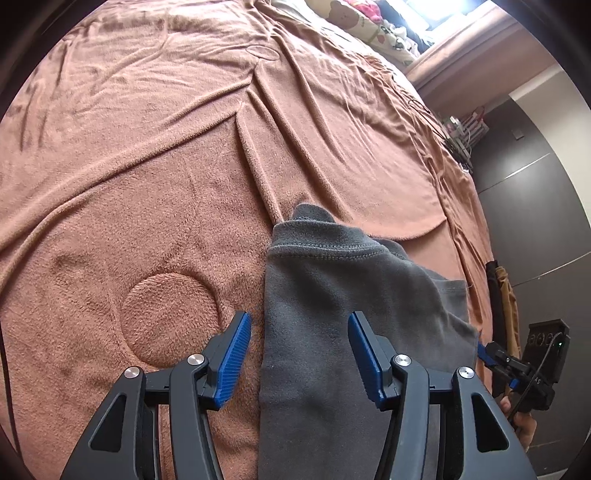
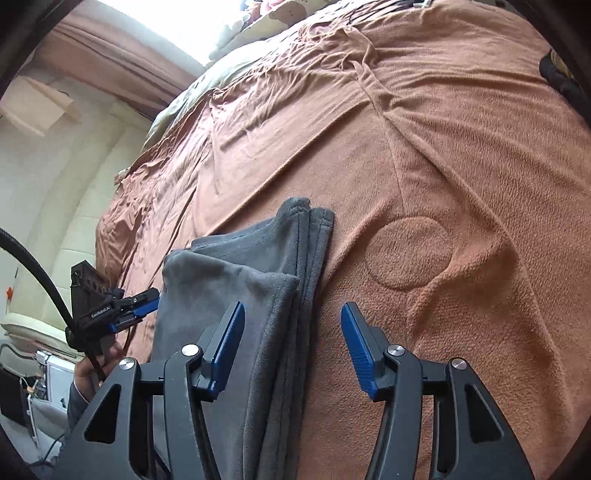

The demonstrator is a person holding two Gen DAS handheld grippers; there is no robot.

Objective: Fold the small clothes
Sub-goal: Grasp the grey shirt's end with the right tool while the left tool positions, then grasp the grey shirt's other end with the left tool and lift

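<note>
A small grey fleece garment (image 1: 317, 280) lies folded lengthwise in several layers on the brown blanket (image 1: 147, 147). My left gripper (image 1: 298, 321) hovers over the garment's left part, open, its blue pads (image 1: 236, 354) clear of the cloth. In the right wrist view the garment (image 2: 229, 288) shows stacked hemmed edges on its right side. My right gripper (image 2: 292, 310) stands open above that edge, with one pad over the cloth and the other over the blanket (image 2: 443, 166). Each view catches the other gripper at the garment's far side: the right gripper (image 1: 487, 354) and the left gripper (image 2: 144, 306).
The blanket is creased and carries a pressed circle (image 1: 170, 317). Patterned pillows (image 1: 369, 22) sit at the head of the bed. A dark wardrobe (image 1: 535, 184) stands past the bed's right edge. A hand (image 2: 88, 373) and a black cable (image 2: 37, 273) appear at the left.
</note>
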